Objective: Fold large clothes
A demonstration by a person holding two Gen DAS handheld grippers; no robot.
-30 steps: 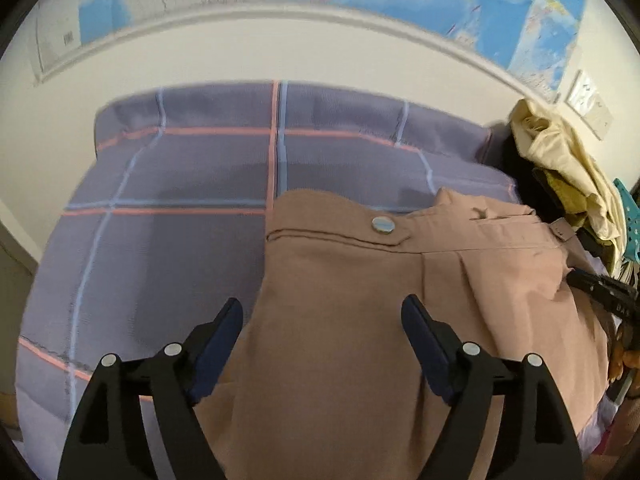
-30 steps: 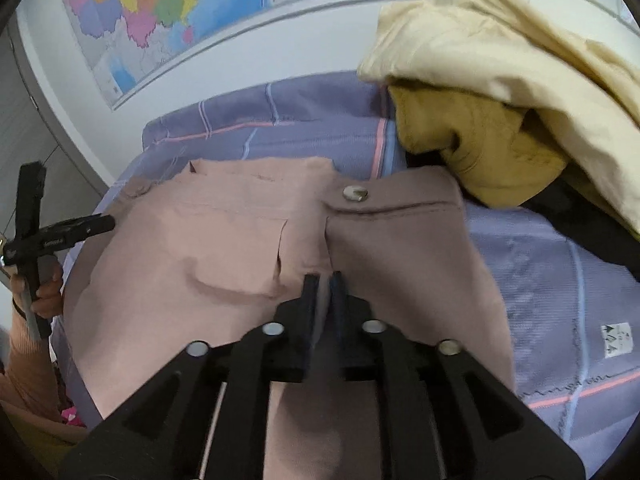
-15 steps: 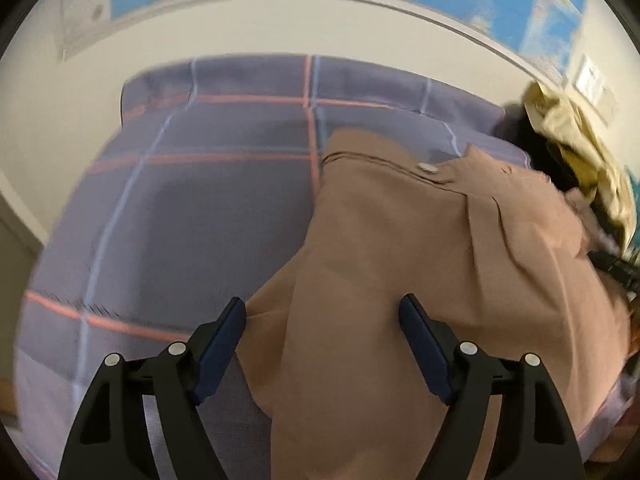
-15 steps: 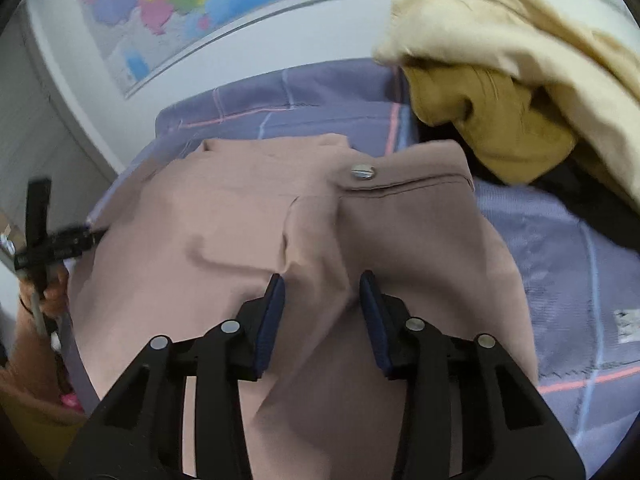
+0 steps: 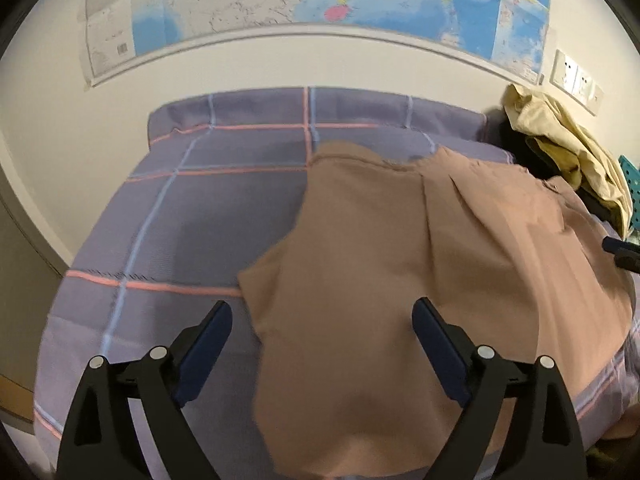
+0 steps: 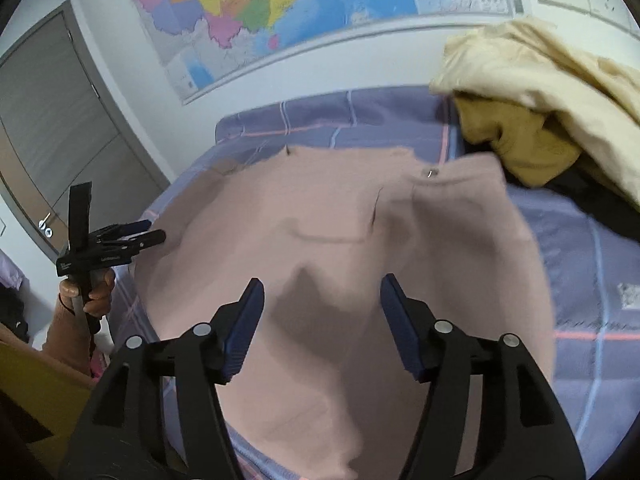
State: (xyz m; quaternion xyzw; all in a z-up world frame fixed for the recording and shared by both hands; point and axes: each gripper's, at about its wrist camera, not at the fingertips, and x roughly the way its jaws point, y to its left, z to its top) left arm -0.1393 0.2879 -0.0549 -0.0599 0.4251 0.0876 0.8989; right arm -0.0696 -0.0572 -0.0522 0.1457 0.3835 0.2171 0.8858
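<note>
Dusty-pink trousers [image 5: 400, 280] lie spread on a purple checked bed sheet [image 5: 180, 220], waist toward the wall. My left gripper [image 5: 322, 320] hovers over the trousers' left edge. Its jaws are opening wide; the cloth lies under them, unpinched. My right gripper [image 6: 322, 300] hangs over the middle of the trousers [image 6: 340, 240], below the button [image 6: 430, 172]. Its jaws are opening and nothing is caught between the pads. The right wrist view shows the left gripper [image 6: 154, 231] at the trousers' left side, held by a hand [image 6: 86, 292].
A heap of cream and mustard clothes [image 6: 540, 92] sits at the bed's far right, also in the left wrist view as the cream pile [image 5: 568, 152]. A map [image 5: 320, 0] covers the wall behind. A grey door [image 6: 48, 120] stands left of the bed.
The right gripper, shut on a pinch of the trousers a second ago, has let go and opened. The left gripper has shifted toward the trousers' left edge and opened a little wider.
</note>
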